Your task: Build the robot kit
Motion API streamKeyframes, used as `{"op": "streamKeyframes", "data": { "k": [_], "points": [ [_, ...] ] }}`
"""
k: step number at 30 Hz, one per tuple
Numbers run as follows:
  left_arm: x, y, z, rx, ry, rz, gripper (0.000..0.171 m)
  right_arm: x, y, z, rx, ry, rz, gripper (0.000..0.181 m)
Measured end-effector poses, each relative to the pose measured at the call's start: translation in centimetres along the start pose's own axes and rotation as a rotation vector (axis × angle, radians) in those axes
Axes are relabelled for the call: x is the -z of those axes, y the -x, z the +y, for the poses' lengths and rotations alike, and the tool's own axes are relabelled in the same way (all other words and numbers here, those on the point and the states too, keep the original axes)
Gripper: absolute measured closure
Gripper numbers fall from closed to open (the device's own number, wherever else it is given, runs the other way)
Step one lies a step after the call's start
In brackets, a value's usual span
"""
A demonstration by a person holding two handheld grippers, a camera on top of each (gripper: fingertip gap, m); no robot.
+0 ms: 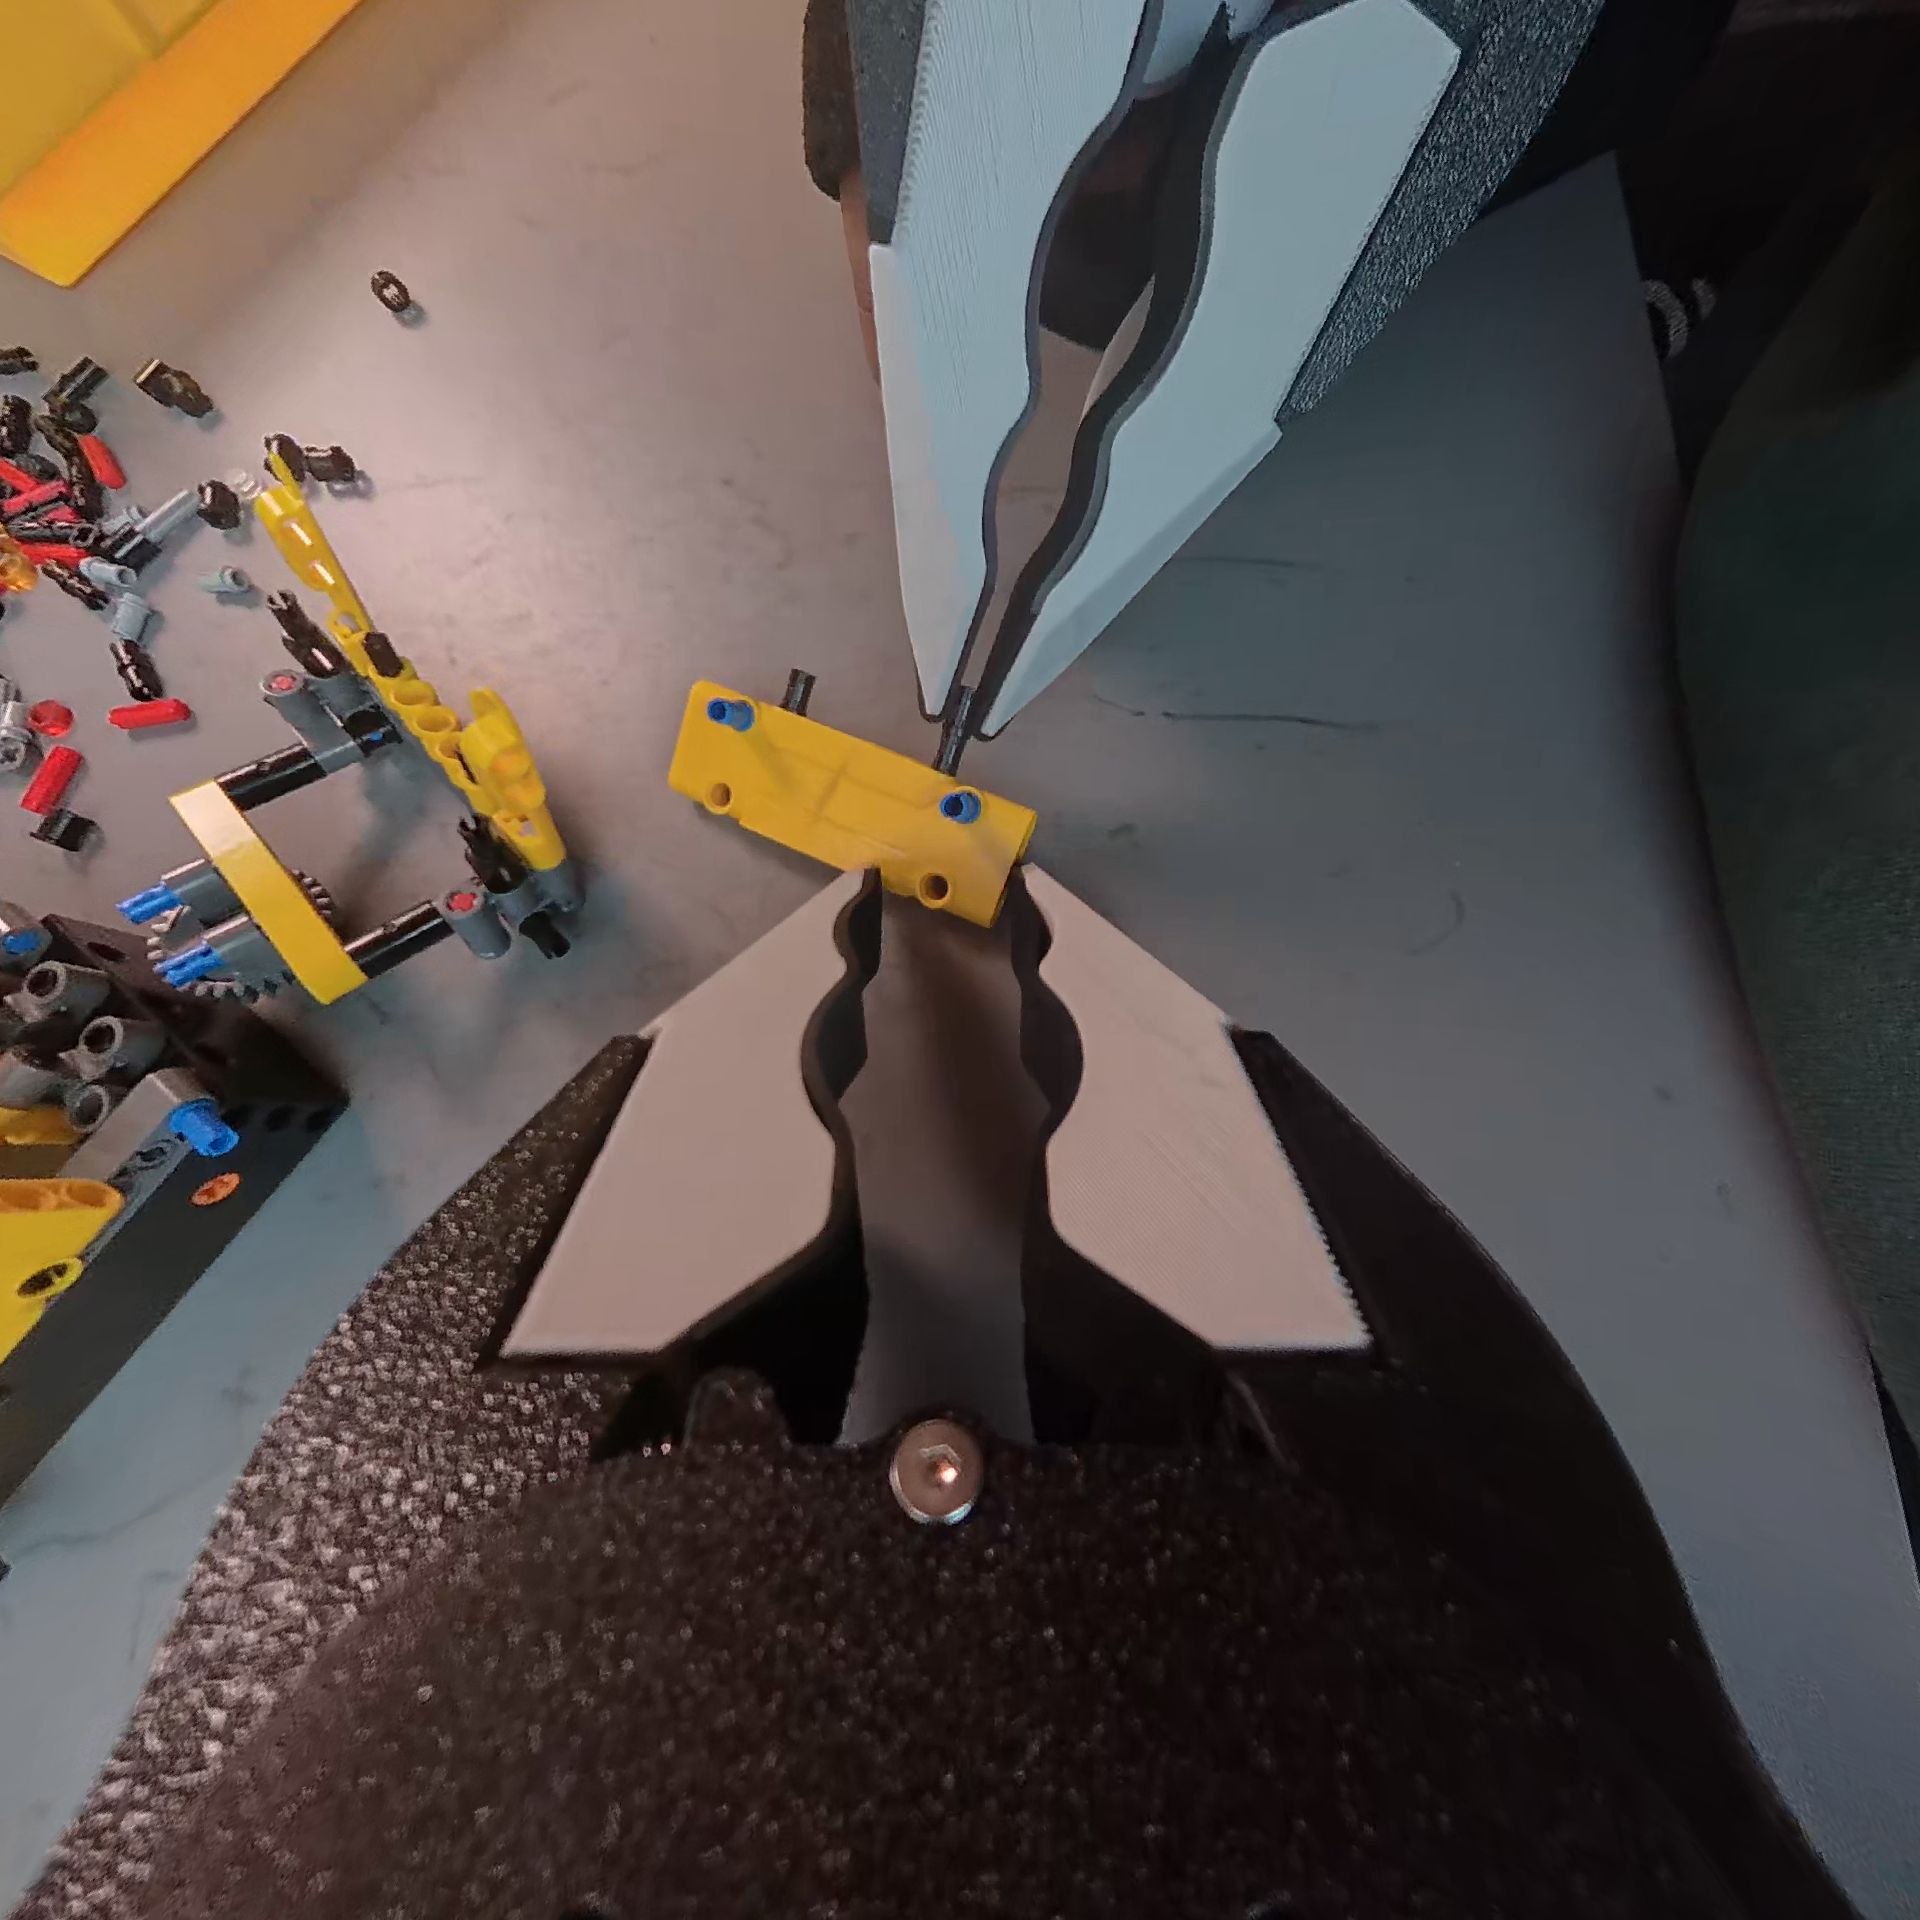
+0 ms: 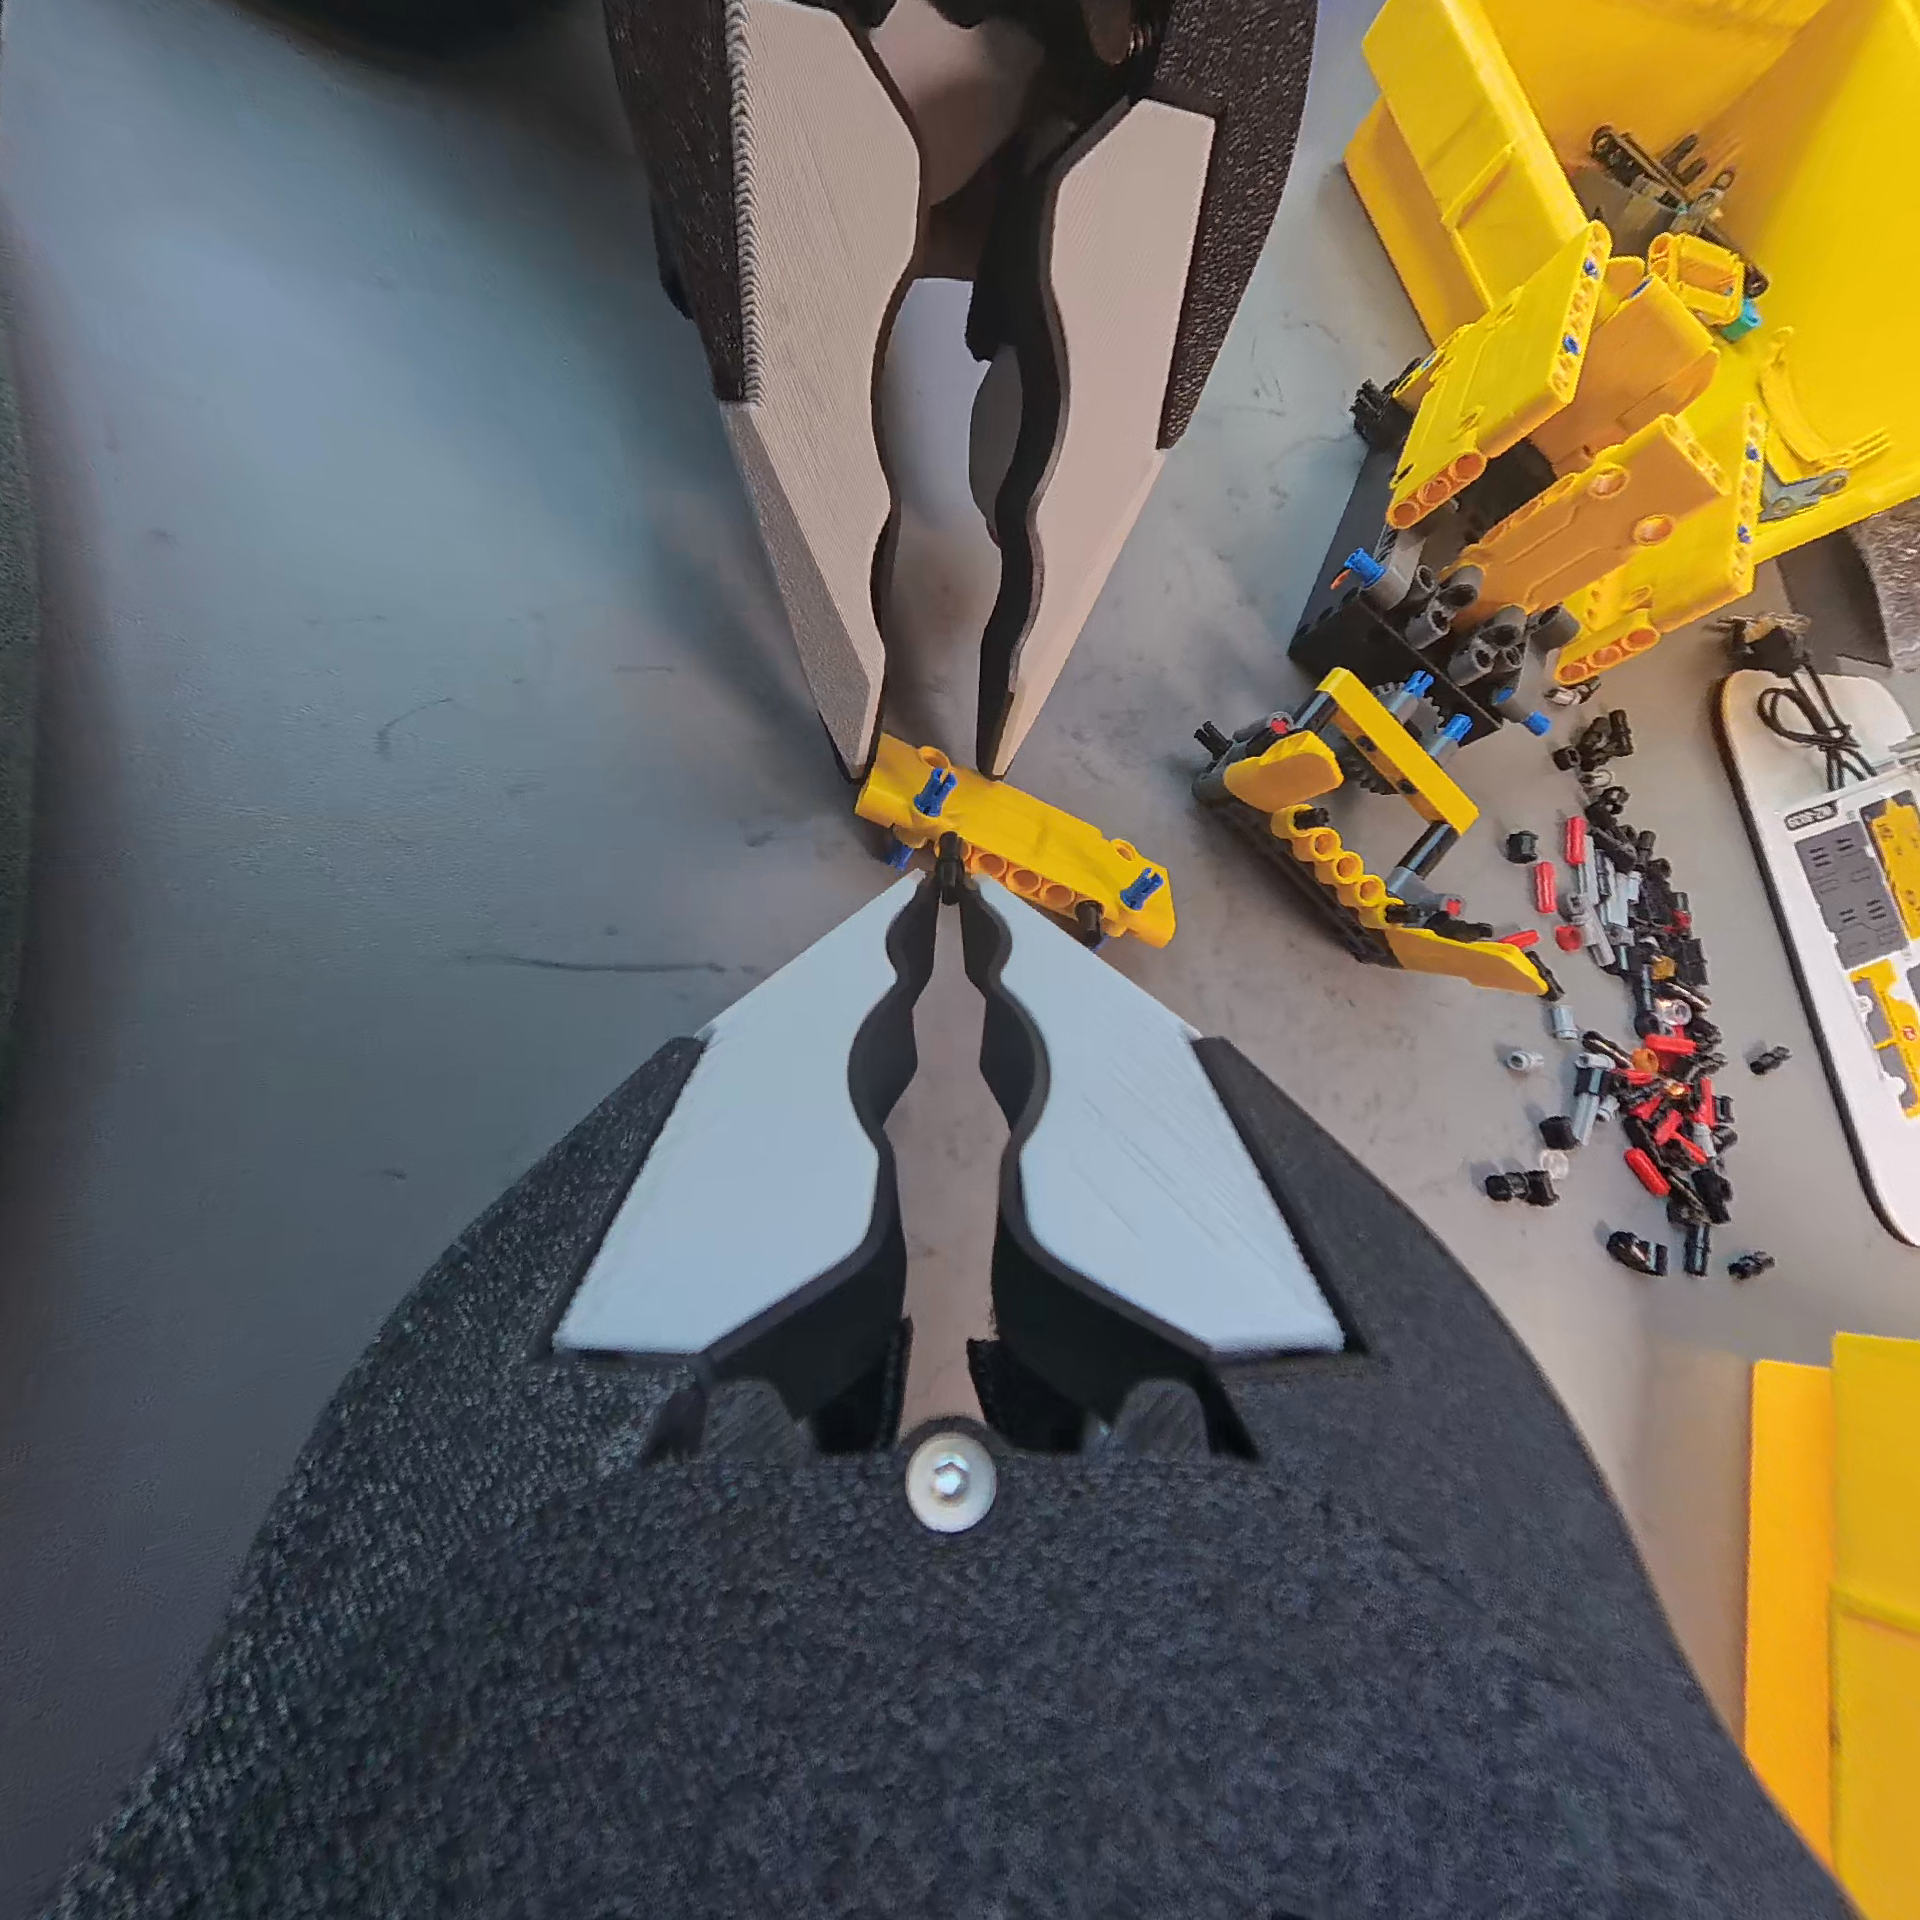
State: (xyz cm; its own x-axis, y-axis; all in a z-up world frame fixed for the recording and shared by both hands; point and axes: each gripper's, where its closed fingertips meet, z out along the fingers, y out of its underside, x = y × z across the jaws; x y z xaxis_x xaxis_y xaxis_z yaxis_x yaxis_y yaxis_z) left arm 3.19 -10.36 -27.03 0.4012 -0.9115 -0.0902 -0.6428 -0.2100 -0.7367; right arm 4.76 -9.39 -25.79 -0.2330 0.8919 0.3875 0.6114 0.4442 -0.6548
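A yellow panel piece (image 1: 831, 800) with two blue pins lies low over the grey table. My left gripper (image 1: 945, 883) is shut on its near end, one fingertip on each side. It also shows from above in the right wrist view (image 2: 928, 774), clamped on the panel (image 2: 1039, 842). My right gripper (image 2: 945, 883) is shut on a small black pin (image 2: 948, 857) and holds it against the panel's long edge. In the left wrist view the right gripper (image 1: 958, 722) comes down from the top with the pin (image 1: 954, 748) at the panel's far edge. A second black pin (image 1: 800, 686) sticks out of that edge.
A part-built yellow and black frame (image 1: 364, 790) (image 2: 1351, 810) stands beside a scatter of small black, red and grey parts (image 1: 73, 540) (image 2: 1652, 1039). A larger yellow model (image 2: 1558, 468), a yellow bin (image 1: 125, 125) and a white printed sheet (image 2: 1829, 935) lie beyond. My left and right fingertips are right by each other.
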Motion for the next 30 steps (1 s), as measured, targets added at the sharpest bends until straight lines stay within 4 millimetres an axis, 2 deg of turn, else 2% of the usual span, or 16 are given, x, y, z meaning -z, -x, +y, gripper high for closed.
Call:
{"op": "streamKeyframes", "data": {
  "k": [26, 30],
  "points": [
    [-0.27, 0.12, -0.21, 0.028, 0.004, -0.028, 0.150, -0.39, -0.63, 0.74, -0.038, 0.058, 0.071, 0.179],
    [-0.53, -0.40, -0.46, 0.017, 0.005, -0.016, 0.157, -0.20, -0.66, 0.29, -0.036, 0.053, 0.070, 0.179]
  ]
}}
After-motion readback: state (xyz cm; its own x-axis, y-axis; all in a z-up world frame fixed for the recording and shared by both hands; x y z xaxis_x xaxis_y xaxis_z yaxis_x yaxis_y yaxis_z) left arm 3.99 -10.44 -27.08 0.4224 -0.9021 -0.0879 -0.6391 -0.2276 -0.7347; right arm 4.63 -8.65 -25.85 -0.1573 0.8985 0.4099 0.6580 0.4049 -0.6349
